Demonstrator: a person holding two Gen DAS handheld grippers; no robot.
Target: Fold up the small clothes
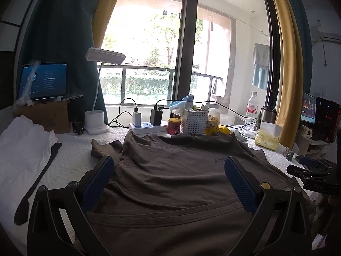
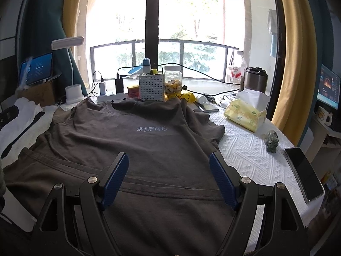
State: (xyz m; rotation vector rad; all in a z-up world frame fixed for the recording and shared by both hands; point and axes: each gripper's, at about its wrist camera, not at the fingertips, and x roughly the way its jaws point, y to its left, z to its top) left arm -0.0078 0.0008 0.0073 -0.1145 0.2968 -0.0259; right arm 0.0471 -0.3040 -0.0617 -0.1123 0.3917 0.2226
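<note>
T-shirt (image 2: 149,140), brown, is shown spread front-up on the white tablecloth (image 2: 251,149), collar toward the window. Left gripper (image 1: 168,181) and right gripper (image 2: 169,175) are held wide apart above it, empty. Risk: a swept sleeve may snag the tissue pack (image 2: 245,113) or phone (image 2: 302,175).

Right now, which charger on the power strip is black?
The black charger, the right one of two on the power strip; the white charger stands left of it.

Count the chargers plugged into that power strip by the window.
2: a white charger on the power strip's left, a black charger just right of it. Others may hide behind the basket.
</note>
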